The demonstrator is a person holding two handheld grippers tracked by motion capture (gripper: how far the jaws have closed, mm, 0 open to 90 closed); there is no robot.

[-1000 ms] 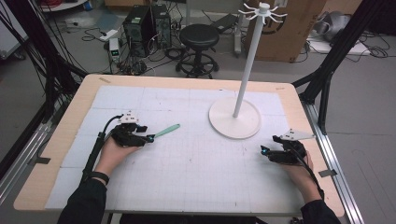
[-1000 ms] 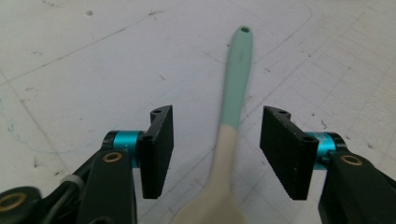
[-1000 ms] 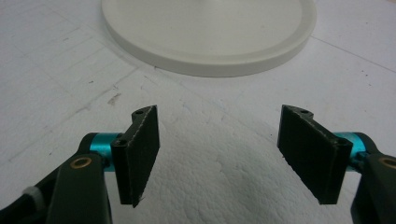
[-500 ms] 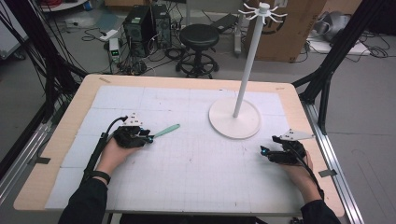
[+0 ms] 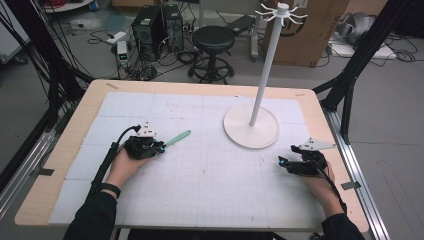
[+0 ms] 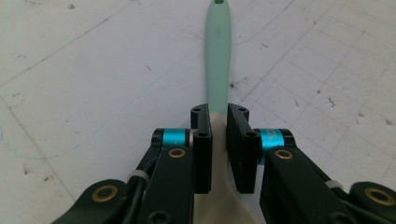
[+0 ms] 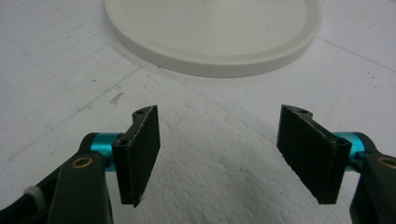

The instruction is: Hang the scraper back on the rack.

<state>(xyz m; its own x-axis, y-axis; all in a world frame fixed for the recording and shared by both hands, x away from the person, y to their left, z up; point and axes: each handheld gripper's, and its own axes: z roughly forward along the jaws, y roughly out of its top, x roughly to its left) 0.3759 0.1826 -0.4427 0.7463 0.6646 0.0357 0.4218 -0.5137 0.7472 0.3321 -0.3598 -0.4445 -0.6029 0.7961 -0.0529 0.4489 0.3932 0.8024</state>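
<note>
1. Left gripper (image 6: pixel 219 122) clenched on a mint-green, flat plastic spoon (image 6: pixel 218 56); its pale bowl end sits between the jaws, its handle points straight ahead over the white gridded surface (image 5: pixel 210 185).
2. Right gripper (image 7: pixel 219 144) released, jaws wide apart, nothing between them.
3. Round white stand base (image 7: pixel 215 32) lies just ahead of the right gripper.

on the table (image 5: pixel 210 200): one white gridded mat (image 5: pixel 200 175), one white stand (image 5: pixel 251 125) with a single round base and a single pole, one mint-green spoon (image 5: pixel 177 138). two grippers: left gripper (image 5: pixel 159 148), right gripper (image 5: pixel 283 162), each with two black jaws. two hands, left hand (image 5: pixel 125 165) and right hand (image 5: pixel 320 182). beyond the table: one black stool (image 5: pixel 213 40), one cardboard box (image 5: pixel 310 30), two dark computer towers (image 5: pixel 159 25).
</note>
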